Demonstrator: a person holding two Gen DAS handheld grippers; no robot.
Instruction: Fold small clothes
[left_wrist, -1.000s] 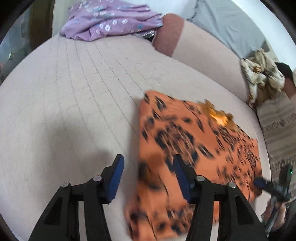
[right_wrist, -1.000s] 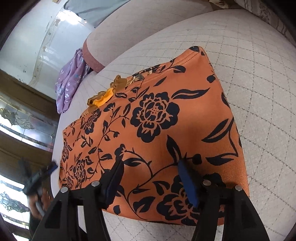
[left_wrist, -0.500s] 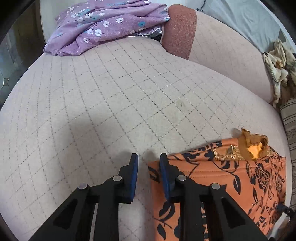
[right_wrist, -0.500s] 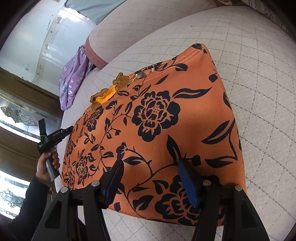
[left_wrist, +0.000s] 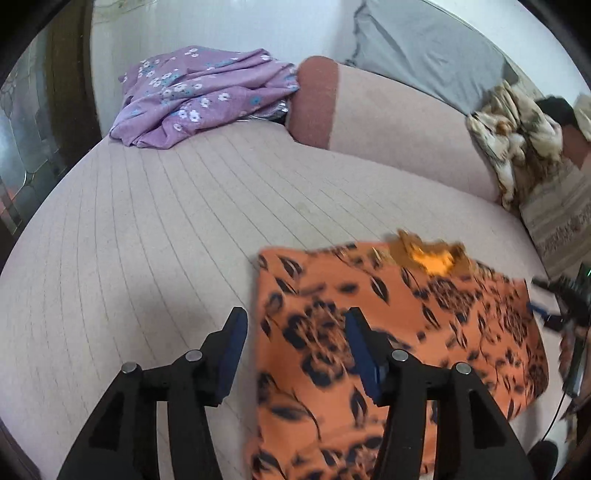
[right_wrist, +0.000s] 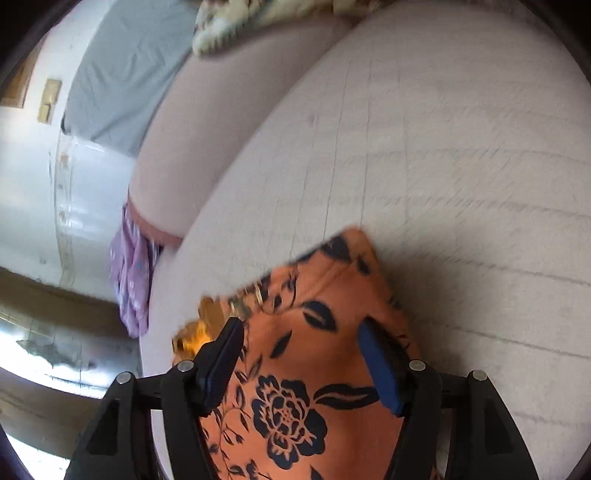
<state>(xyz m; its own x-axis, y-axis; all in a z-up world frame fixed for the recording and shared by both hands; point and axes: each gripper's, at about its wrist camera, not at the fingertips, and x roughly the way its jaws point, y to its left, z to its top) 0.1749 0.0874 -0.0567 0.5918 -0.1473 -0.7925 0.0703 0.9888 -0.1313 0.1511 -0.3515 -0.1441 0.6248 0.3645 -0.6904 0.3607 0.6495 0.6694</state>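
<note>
orange black-floral fabric garment (left_wrist: 399, 332) lies folded flat on beige quilted sofa (left_wrist: 155, 236)
left claw (left_wrist: 291, 347) and right claw (right_wrist: 301, 354) both wide, empty; purple floral garment (left_wrist: 199, 96) unfolded.

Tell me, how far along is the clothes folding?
The orange floral garment lies flat as a tidy rectangle, so it looks folded. Both the left gripper and right gripper are open above it, gripping nothing. The purple floral garment sits crumpled, unfolded, at the cushion's far end.

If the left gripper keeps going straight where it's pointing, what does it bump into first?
Probably the left edge of the orange flowered garment: the open left gripper straddles it, just above the sofa seat. Depth is hard to judge.
</note>
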